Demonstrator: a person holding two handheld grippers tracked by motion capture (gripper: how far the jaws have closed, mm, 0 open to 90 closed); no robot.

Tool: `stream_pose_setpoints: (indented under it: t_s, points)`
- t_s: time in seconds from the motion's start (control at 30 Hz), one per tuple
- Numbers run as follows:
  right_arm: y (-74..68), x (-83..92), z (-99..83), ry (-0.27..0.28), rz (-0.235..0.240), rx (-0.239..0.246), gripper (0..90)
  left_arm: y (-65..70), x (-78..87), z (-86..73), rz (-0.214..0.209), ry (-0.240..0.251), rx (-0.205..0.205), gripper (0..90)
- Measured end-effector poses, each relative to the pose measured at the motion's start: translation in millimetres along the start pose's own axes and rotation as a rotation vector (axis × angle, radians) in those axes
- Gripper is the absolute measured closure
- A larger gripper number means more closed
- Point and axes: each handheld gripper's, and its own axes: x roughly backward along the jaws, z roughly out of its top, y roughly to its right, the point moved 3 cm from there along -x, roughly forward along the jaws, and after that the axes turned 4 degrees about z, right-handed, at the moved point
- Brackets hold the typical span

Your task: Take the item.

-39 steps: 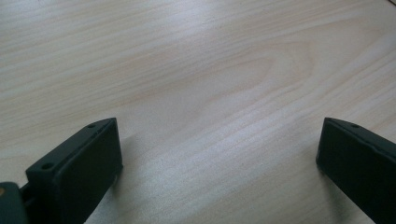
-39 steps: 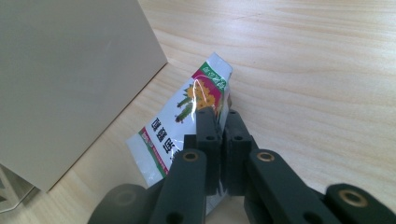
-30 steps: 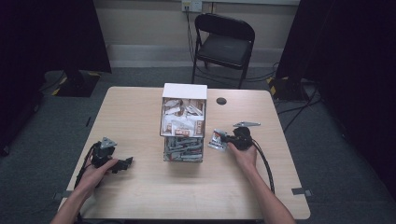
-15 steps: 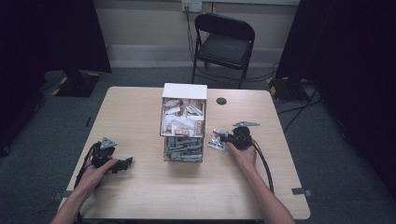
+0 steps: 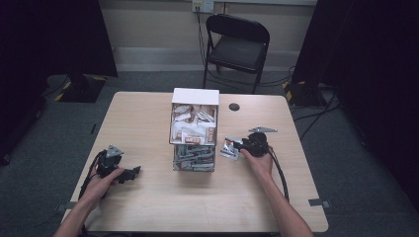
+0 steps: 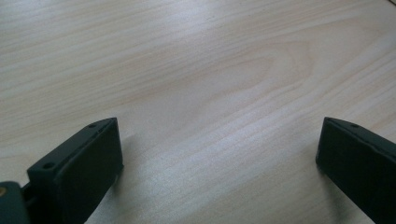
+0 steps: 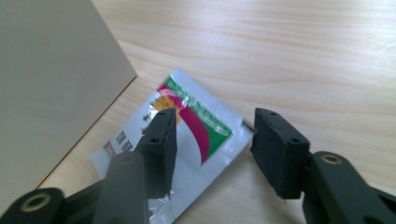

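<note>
The right claw [image 7: 212,149] hangs apart over a sachet [image 7: 187,140] lying beside the box [image 5: 193,129]; the left claw [image 6: 219,163] rests wide apart on the worktop [image 6: 210,70].

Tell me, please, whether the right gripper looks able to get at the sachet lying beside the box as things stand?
Probably yes: the right gripper is open right over the sachet, one jaw above it, the other past its edge, nothing between.
</note>
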Motion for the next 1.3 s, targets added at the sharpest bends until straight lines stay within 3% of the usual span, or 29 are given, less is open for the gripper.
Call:
stream_pose_setpoints:
  t_s: [0.17,0.37,0.47,0.7,1.07,1.3]
  points:
    - [3.5,0.7,-0.2,-0.003,0.007,-0.009,38.8,0.0,0.0,0.0,0.000,0.000,0.000,0.0]
    - [3.6,-1.8,-0.4,0.013,0.005,-0.027,19.2,0.0,0.0,0.0,0.000,0.000,0.000,0.0]
    - [5.3,-0.4,0.2,0.019,-0.003,-0.030,15.7,0.0,0.0,0.0,0.000,0.000,0.000,0.0]
    - [4.7,7.3,2.5,0.011,-0.012,-0.023,15.3,-0.1,-0.1,0.1,-0.001,-0.001,0.000,0.0]
    - [2.2,38.1,13.0,0.048,-0.026,0.026,17.3,0.0,-0.3,0.1,-0.001,0.000,0.002,0.0]
    - [-4.1,54.6,15.0,0.057,-0.011,0.015,15.2,0.0,-0.3,0.1,-0.001,0.000,0.002,0.0]
